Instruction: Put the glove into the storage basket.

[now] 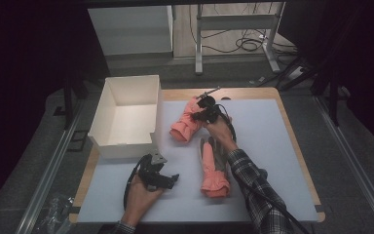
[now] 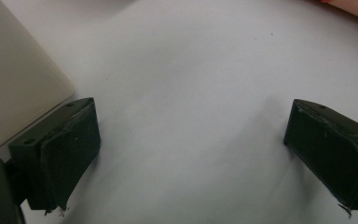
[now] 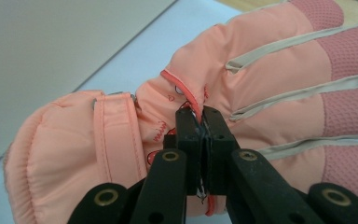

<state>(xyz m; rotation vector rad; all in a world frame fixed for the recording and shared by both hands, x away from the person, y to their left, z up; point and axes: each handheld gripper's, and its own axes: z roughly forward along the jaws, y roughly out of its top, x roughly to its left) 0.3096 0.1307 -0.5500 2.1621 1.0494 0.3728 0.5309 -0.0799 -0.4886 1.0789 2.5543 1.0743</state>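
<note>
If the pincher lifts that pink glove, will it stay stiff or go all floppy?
Probably floppy: the glove looks puffy and padded, and the right gripper pinches only a fold of its fabric, so the cuff and fingers would likely droop. It seems light for its size. It shouldn't roll, and its textured fingers look grippy, not slippery.

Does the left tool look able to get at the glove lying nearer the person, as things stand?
Probably yes: the left tool is open, and only bare mat lies between it and the near glove.

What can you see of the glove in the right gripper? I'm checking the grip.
The glove is a padded pink winter glove with a ribbed cuff, a wrist strap, beige seams and textured darker finger patches. It lies flat on the white mat beside the box. The right gripper pinches a fold of fabric on its back.
</note>
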